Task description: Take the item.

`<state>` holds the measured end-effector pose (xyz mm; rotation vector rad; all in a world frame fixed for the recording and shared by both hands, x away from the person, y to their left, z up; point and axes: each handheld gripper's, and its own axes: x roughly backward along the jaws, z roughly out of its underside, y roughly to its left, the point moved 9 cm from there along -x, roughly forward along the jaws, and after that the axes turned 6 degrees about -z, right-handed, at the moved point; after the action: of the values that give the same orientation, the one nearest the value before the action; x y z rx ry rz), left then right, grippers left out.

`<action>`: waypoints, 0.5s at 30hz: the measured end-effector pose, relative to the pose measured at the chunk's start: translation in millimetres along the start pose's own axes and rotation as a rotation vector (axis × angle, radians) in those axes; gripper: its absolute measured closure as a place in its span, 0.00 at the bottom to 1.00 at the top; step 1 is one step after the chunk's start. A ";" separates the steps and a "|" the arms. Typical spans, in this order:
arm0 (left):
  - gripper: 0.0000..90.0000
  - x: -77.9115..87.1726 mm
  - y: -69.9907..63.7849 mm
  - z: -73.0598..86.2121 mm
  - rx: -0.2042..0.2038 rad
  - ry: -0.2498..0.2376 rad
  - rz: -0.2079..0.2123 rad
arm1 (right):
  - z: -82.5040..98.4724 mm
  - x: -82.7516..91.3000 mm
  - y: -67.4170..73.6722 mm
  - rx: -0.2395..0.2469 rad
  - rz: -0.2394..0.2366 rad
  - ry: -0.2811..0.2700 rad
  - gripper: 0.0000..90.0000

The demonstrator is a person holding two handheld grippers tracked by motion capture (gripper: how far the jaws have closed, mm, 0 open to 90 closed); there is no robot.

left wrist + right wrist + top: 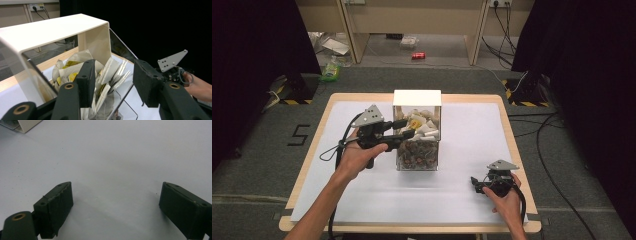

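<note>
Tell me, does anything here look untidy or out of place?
On the table, nothing looks spilled or damaged. Inside the clear box, the paper packets stand crammed and leaning at mixed angles rather than in a neat row. Farther off, a red can lies on its side on the floor.

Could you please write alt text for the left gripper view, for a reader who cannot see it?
The left hand-held gripper reaches into a clear box with a white top, one jaw among the paper sachets, the other outside the clear wall. Beyond, a hand holds the right hand-held gripper.
</note>
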<state>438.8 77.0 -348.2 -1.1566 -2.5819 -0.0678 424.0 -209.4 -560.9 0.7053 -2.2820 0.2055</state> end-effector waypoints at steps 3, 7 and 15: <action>0.60 -6.4 -0.6 -0.1 0.001 0.011 -0.010 | -0.3 -0.2 0.0 -0.001 0.000 -0.003 0.14; 0.62 -12.6 0.1 -2.0 0.010 0.017 -0.018 | -0.2 -0.1 -0.1 0.001 0.001 -0.002 0.14; 0.65 -23.5 -0.6 -2.0 0.018 0.039 -0.027 | -0.3 -0.1 0.2 -0.003 0.000 -0.003 0.14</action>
<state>453.6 59.4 -353.3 -1.1037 -2.5592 -0.0725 424.1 -209.1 -560.8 0.7049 -2.2842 0.2015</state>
